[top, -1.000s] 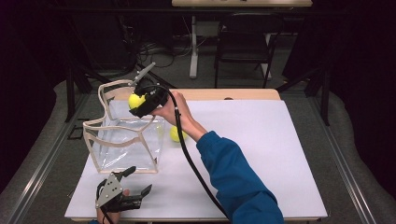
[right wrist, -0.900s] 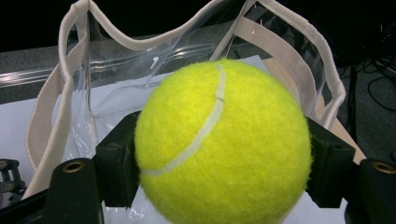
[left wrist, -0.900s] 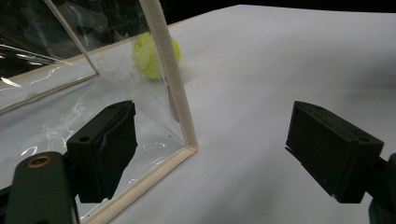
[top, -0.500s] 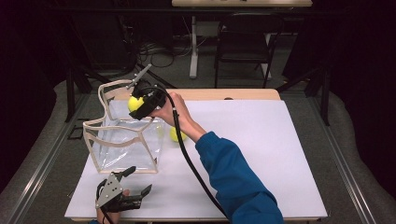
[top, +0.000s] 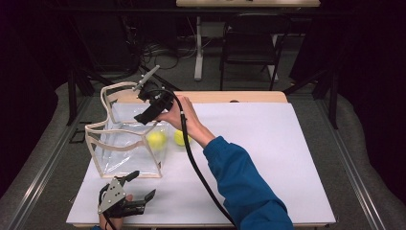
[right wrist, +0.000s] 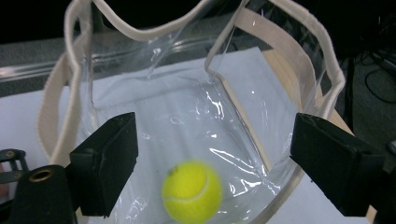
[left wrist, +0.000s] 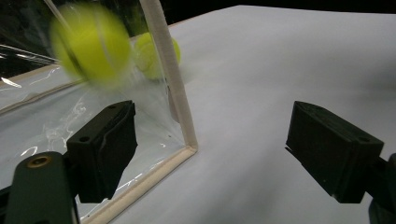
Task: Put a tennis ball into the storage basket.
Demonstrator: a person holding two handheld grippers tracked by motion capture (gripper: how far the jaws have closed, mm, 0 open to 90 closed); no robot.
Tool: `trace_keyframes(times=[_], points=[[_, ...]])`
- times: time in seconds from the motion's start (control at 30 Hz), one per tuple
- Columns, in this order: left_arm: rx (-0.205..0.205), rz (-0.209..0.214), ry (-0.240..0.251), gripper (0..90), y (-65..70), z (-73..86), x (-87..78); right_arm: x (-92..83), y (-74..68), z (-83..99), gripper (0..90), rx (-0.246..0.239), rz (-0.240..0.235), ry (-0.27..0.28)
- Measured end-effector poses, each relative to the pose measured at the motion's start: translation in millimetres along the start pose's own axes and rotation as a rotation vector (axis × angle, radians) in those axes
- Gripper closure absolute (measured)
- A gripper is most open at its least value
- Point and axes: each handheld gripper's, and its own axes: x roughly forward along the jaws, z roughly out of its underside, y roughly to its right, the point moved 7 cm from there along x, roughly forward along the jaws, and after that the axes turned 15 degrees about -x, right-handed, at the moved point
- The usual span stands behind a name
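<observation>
White board covers the table [top: 268, 158], with dark floor and a chair behind it, and on its left part stands a clear bag [top: 125, 146] with cream trim, mouth up. Held over that mouth, the right gripper [top: 149, 114] has just been opening its jaws; in its own view they stand wide with nothing between them, and a tennis ball [right wrist: 191, 190] lies below, inside the bag, blurred as if falling or bouncing. From above that ball [top: 156, 140] sits against the bag's right wall. A second tennis ball [top: 180, 137] rests on the board just outside that wall, at about 5 o'clock from the right gripper and partly behind the person's wrist, while from the left gripper [top: 129, 191] it lies near 1 o'clock, well apart, with the bag's near corner between. That left gripper rests at the table's near edge, its jaws spread wide on nothing, looking at the bag's corner post [left wrist: 168, 70] with both balls beyond it. I judge the next pick to be the outside ball, and the right hand is plainly the nearer: a short drop down and to the right of the bag. A ball has no long axis, so any jaw angle should serve.
</observation>
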Motion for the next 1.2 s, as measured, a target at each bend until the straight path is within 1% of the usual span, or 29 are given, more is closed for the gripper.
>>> trace_keyframes(times=[0.07, 0.17, 0.3, 0.37, 0.67, 0.8, 1.07, 1.2], points=[[0.0, -0.001, -0.001, 15.9, -0.1, 0.1, 0.0, -5.1, -1.0, 3.0, 11.1, 0.012, -0.005, 0.022], [-0.001, -0.003, -0.002, 15.9, -0.6, 0.3, 0.3, -12.3, -1.2, 10.4, 4.5, 0.029, -0.009, 0.049], [-0.002, -0.006, -0.003, 15.9, -0.5, 0.5, 0.7, -20.1, -1.2, 20.3, 1.0, 0.04, -0.008, 0.057], [-0.004, -0.006, -0.003, 15.9, -0.4, 0.5, 0.7, -24.2, -0.9, 25.8, 0.0, 0.04, -0.006, 0.059], [-0.002, -0.006, -0.004, 15.9, 0.1, 0.7, 1.0, -42.0, 2.6, 47.1, 0.0, 0.074, 0.012, 0.093], [-0.003, -0.007, -0.004, 15.9, -0.1, 0.7, 1.0, -44.1, 2.5, 56.9, 0.0, 0.086, 0.01, 0.093], [-0.003, -0.008, -0.004, 15.9, -0.5, 0.7, 0.9, -41.3, 0.3, 80.7, 0.0, 0.097, 0.016, 0.073], [-0.004, -0.008, -0.005, 15.9, -0.4, 0.8, 0.9, -40.9, -1.2, 90.4, 0.0, 0.107, 0.019, 0.072]])
